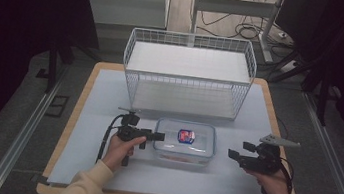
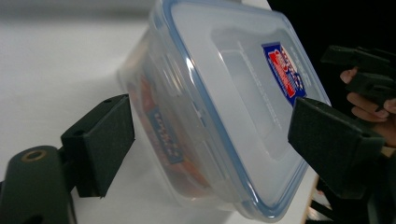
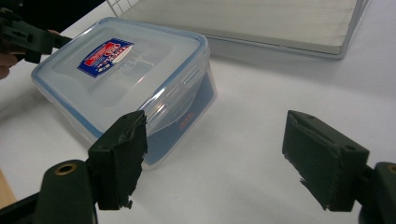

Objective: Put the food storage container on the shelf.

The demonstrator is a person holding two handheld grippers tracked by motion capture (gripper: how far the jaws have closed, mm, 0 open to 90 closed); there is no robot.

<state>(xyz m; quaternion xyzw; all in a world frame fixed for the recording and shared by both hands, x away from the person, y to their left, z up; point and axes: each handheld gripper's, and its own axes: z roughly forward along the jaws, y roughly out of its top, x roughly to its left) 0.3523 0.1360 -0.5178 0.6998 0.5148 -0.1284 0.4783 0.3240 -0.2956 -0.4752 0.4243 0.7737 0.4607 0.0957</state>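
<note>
Now, left tool (jaws apart) beside container

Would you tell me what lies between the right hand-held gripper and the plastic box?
Only bare white tabletop separates the right hand-held gripper from the plastic box, seen in the high view.

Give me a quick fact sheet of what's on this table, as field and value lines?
Main item: clear plastic food box, blue-edged lid clipped on, red and blue sticker on top
Left gripper: open, jaws either side of the box's end
Right gripper: open, beside the box, holding nothing
Behind the box: white wire basket
Surface: pale mat on a table
</note>
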